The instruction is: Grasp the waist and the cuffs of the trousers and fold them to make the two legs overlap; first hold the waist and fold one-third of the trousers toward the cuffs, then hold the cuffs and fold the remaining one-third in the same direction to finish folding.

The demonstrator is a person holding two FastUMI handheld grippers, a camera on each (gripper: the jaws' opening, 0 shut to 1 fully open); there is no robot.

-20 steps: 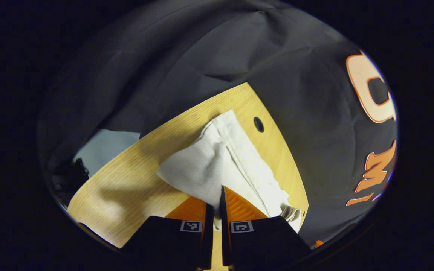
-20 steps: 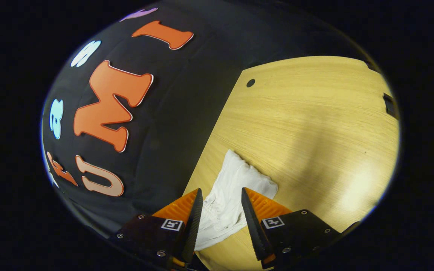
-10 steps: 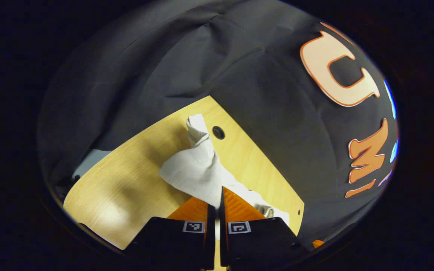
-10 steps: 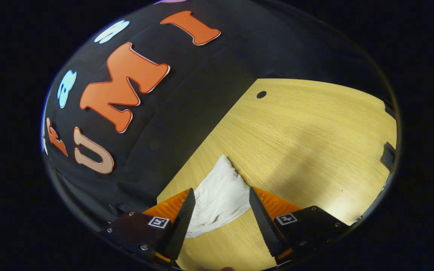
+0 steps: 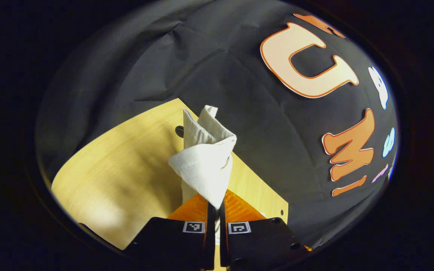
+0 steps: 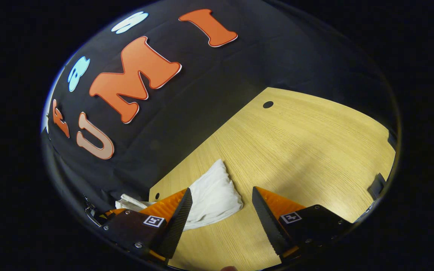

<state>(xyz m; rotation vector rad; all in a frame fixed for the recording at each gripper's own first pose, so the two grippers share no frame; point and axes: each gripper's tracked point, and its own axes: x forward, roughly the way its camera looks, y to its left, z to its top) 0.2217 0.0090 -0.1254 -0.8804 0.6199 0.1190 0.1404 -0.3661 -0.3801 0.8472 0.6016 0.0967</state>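
The white trousers (image 5: 205,165) hang bunched and lifted above the wooden table (image 5: 119,177) in the left gripper view, pinched at one edge by my left gripper (image 5: 216,205), which is shut on the cloth. In the right gripper view another part of the white trousers (image 6: 213,197) lies crumpled on the table (image 6: 296,150) near its back edge. My right gripper (image 6: 220,195) hovers over that cloth with its jaws wide apart, the fabric lying between and below the fingers without being pinched.
The black cloth wall (image 6: 187,94) runs right behind the table's back edge. A round cable hole (image 6: 268,104) sits near the far corner, and a small dark fitting (image 6: 375,184) sits at the table's right edge. Bare wood stretches to the right of the cloth.
My left gripper has raised the trousers off the table, so the flat cloth now stands up in a bunch. My right gripper has opened wider and drawn back a little over the cloth.
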